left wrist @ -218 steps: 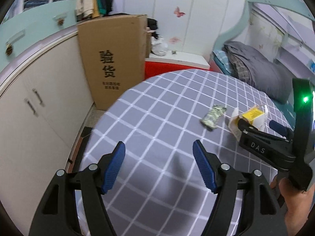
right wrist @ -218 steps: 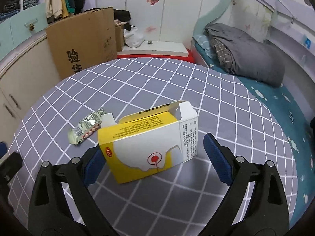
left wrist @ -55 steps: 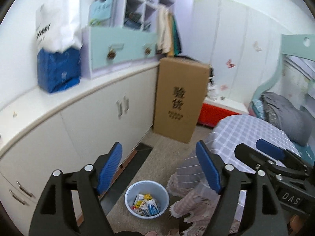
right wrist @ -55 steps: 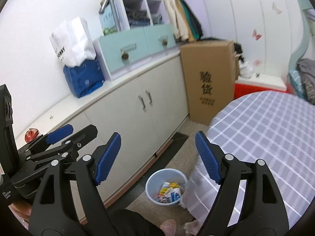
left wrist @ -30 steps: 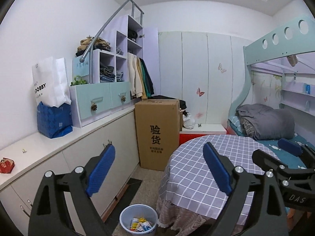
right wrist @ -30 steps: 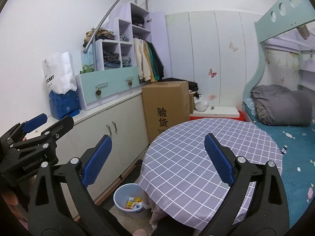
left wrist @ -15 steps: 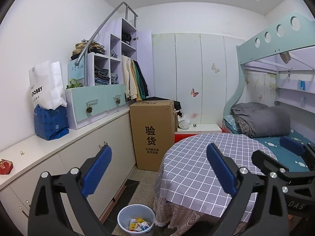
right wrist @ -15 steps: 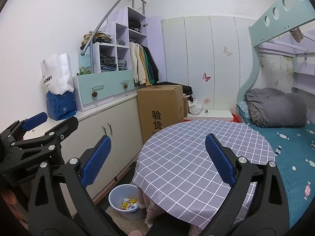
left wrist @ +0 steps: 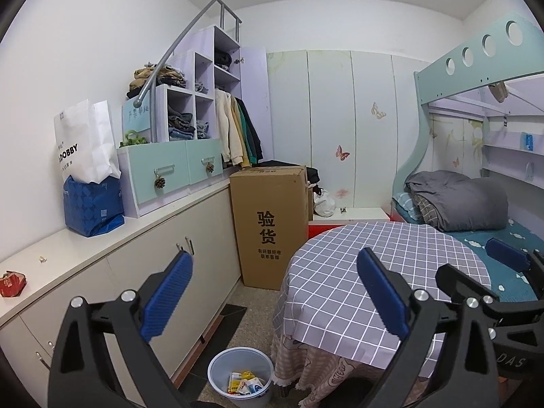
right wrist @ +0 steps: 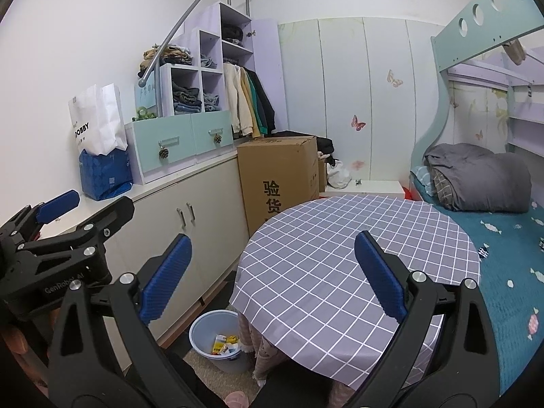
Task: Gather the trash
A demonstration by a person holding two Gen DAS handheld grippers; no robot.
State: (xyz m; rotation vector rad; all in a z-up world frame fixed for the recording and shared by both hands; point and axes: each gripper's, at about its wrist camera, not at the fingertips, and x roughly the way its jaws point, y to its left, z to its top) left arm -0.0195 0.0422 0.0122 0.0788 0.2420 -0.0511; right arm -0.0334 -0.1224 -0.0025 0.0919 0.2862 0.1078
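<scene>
Left of the round table (right wrist: 357, 255), on the floor by its skirt: bin (right wrist: 207, 331) holding collected trash (right wrist: 226, 343), packets too small to identify. Over the table, left gripper (left wrist: 275, 292) and right gripper (right wrist: 272, 272): jaws spread wide, nothing held. Tabletop shows no litter, so collection looks complete; floor beneath the table is hidden.

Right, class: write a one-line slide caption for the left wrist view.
Open left tool faces checked table; bin beside it holds packaging.
</scene>
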